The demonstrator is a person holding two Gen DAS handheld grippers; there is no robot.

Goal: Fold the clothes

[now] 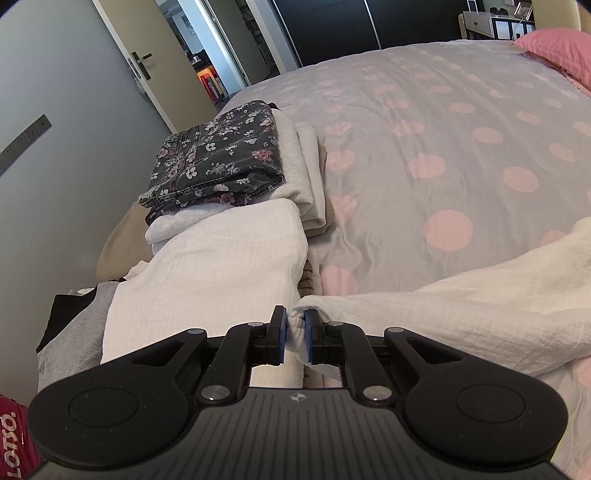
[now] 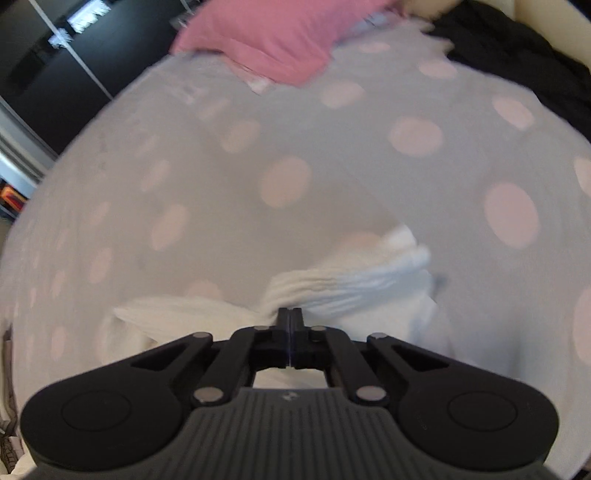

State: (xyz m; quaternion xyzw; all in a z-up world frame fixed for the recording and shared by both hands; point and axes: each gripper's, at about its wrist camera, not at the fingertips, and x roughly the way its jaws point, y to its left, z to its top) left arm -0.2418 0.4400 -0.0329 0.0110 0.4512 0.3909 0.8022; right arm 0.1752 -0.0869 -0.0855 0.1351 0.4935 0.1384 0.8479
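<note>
A white crinkled garment (image 1: 461, 306) lies across the near part of the bed and runs off to the right. My left gripper (image 1: 295, 317) is shut on a bunched edge of it, the cloth pinched between the blue pads. In the blurred right wrist view the same white garment (image 2: 354, 280) fans out in pleats ahead of my right gripper (image 2: 290, 314), which is shut on a gathered fold of it. To the left, a folded white piece (image 1: 221, 258) lies in front of a stack topped by dark floral folded trousers (image 1: 221, 155).
The bed carries a grey cover with pink dots (image 1: 443, 129). A pink pillow (image 2: 273, 33) lies at its head, with dark cloth (image 2: 517, 55) at the far right. Grey and black clothes (image 1: 74, 325) lie at the near left. A door (image 1: 147, 66) stands beyond the stack.
</note>
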